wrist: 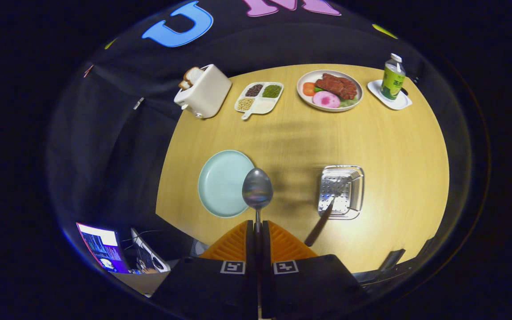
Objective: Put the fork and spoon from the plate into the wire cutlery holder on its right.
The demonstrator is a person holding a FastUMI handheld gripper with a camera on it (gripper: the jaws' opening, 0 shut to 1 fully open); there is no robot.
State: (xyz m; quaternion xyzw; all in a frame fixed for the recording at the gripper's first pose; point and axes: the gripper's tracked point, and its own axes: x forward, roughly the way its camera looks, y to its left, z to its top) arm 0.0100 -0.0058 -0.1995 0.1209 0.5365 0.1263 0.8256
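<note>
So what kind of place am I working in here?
Most likely a staged dining setup in a booth: a round wooden table against black cloth, with a toaster, a plate of food and a bottle. The claw is shut on the spoon.

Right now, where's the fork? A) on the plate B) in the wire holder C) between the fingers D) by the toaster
B: the fork stands in the wire holder, handle sticking out, while the gripper is shut on the spoon.
</note>
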